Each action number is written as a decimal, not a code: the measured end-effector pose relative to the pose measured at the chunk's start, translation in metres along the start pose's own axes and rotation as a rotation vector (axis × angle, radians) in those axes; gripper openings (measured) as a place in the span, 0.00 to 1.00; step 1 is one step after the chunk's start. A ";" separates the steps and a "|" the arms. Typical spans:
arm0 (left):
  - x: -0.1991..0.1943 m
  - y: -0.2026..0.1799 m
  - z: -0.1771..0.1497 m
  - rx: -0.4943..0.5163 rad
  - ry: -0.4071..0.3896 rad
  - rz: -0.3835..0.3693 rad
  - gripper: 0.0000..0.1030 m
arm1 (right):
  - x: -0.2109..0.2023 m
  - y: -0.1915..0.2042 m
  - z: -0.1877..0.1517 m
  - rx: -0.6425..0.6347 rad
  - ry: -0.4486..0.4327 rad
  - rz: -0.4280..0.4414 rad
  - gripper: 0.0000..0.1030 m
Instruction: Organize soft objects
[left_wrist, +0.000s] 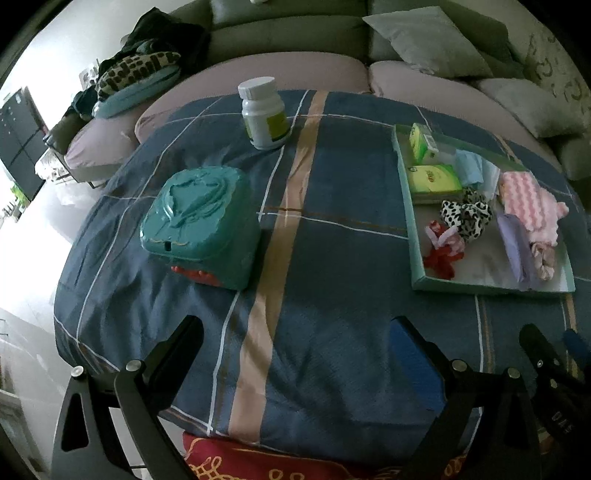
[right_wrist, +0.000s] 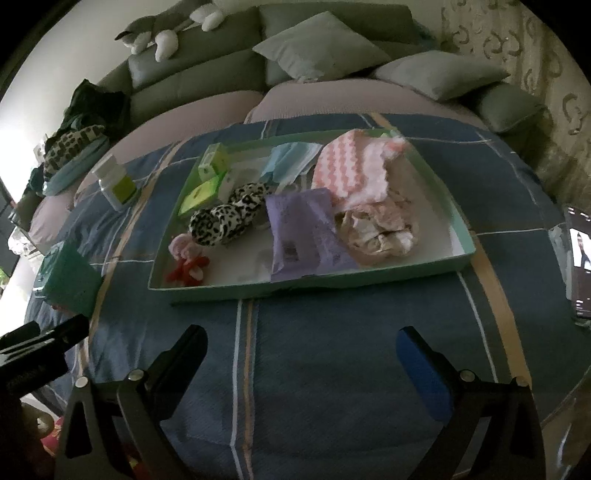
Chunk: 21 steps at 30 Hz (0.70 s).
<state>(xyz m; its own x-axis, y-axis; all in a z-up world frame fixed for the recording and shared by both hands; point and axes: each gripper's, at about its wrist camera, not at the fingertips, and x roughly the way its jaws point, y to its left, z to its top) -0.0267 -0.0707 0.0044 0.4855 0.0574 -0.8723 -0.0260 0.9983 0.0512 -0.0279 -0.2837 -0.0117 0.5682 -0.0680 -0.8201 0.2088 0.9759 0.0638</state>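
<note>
A shallow green-rimmed tray (right_wrist: 306, 286) (left_wrist: 480, 286) on the blue plaid cloth holds soft items: a pink-and-white wavy cloth (right_wrist: 351, 173) (left_wrist: 524, 199), a leopard-print scrunchie (right_wrist: 229, 218) (left_wrist: 467, 216), a red-and-pink hair tie (right_wrist: 186, 267) (left_wrist: 441, 251), a purple packet (right_wrist: 306, 236) (left_wrist: 515, 247), a crumpled pale pink fabric (right_wrist: 376, 232), blue masks (right_wrist: 291, 162) and green packets (right_wrist: 201, 194). My right gripper (right_wrist: 301, 350) is open and empty, in front of the tray. My left gripper (left_wrist: 295, 339) is open and empty, over bare cloth left of the tray.
A teal lidded box (left_wrist: 201, 225) (right_wrist: 68, 282) and a white bottle (left_wrist: 264, 112) (right_wrist: 114, 182) stand left of the tray. A sofa with grey cushions (right_wrist: 321, 46) lies behind. A phone (right_wrist: 580, 266) sits at the right table edge.
</note>
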 end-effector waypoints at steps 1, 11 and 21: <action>0.000 0.000 -0.001 0.000 0.002 0.001 0.97 | 0.000 0.000 0.000 -0.001 -0.001 0.001 1.00; -0.001 -0.012 -0.004 0.062 -0.014 0.055 0.97 | -0.007 0.000 -0.002 0.000 -0.037 -0.011 1.00; -0.004 -0.017 -0.005 0.088 -0.025 0.075 0.97 | -0.011 0.001 -0.001 -0.003 -0.056 -0.011 1.00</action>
<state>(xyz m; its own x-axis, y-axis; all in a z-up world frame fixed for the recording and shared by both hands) -0.0328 -0.0875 0.0041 0.5071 0.1309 -0.8519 0.0131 0.9871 0.1594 -0.0348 -0.2817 -0.0035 0.6095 -0.0898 -0.7876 0.2129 0.9756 0.0535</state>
